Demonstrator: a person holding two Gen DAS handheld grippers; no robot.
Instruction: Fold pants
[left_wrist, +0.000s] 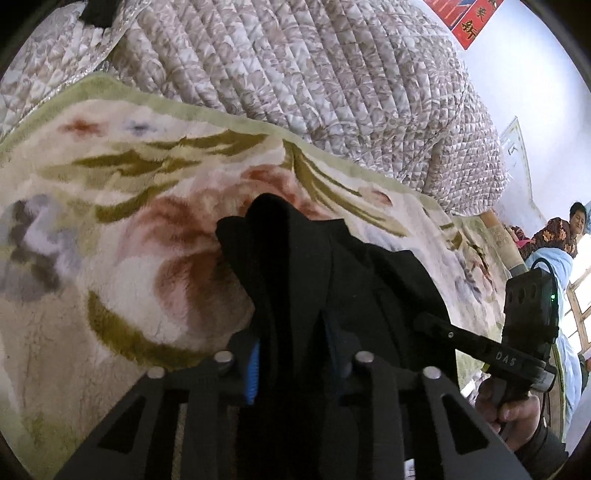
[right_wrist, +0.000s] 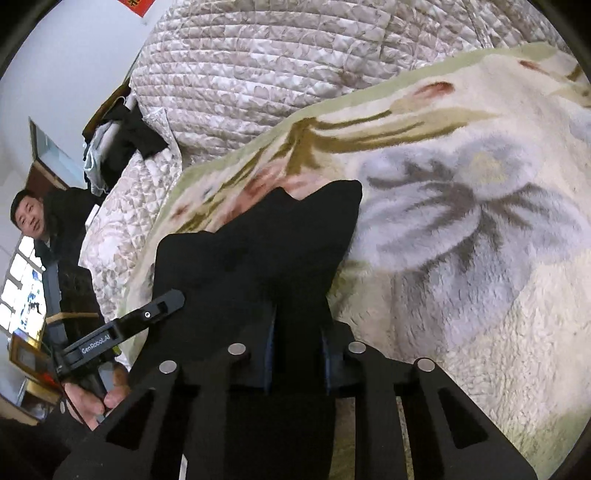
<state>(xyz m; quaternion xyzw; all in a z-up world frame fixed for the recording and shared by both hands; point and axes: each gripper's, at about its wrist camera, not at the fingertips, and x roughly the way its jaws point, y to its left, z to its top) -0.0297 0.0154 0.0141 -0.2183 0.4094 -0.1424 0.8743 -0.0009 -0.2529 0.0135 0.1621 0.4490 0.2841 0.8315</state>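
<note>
Both grippers, left gripper (left_wrist: 291, 354) and right gripper (right_wrist: 297, 354), clamp one black pants (left_wrist: 314, 266); only the left view shows a red poster (left_wrist: 463, 22) at one o'clock.

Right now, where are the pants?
The black pants are bunched on the floral blanket, in front of the quilt, pinched in both the left tool and right tool.

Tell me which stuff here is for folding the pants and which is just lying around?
For the job:
black pants
left gripper, shut on the pants
right gripper, shut on the pants
flowered blanket, under the pants

Just lying about:
quilted cover
dark clothes on the quilt
red wall paper
</note>
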